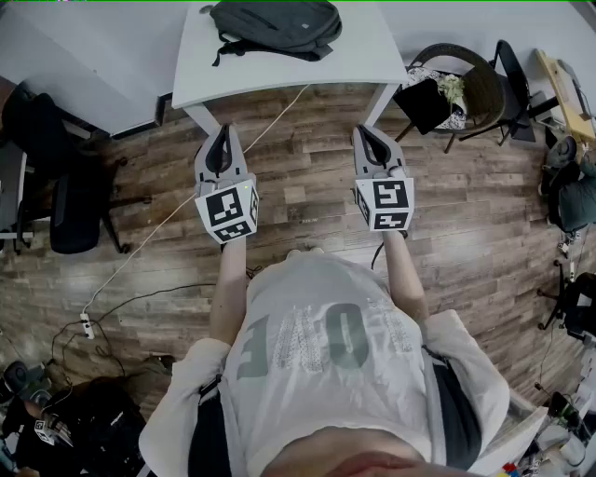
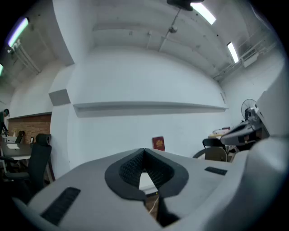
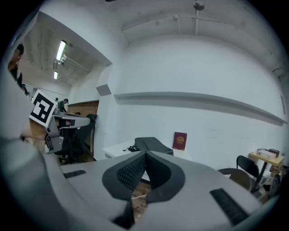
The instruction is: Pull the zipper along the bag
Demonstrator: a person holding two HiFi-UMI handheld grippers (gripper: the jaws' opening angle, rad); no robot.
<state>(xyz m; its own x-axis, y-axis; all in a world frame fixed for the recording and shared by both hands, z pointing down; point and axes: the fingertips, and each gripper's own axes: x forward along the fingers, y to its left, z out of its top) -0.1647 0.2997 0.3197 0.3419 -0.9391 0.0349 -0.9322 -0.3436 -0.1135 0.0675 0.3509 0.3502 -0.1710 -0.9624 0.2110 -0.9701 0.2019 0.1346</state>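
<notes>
Grey bag (image 1: pixel 275 25) flat on white table (image 1: pixel 363 70), toward its far side. Left gripper (image 1: pixel 223 130) over wood floor (image 1: pixel 307 186), just short of the table's near edge; jaws pressed together, nothing between. Right gripper (image 1: pixel 365 132) alongside, level with it, likewise closed and empty. Both well apart from the bag. Red booklet (image 3: pixel 179 140) upright against the wall behind the table, right of the bag. Dark chair (image 1: pixel 466 84) beside the table's right end.

floor (image 1: pixel 307 200): brown wood planks | walls (image 2: pixel 135 81): plain white | light: ceiling tubes (image 2: pixel 205 12) lit | furniture: white tabletop (image 1: pixel 200 65), black office chair (image 1: pixel 70 210)
</notes>
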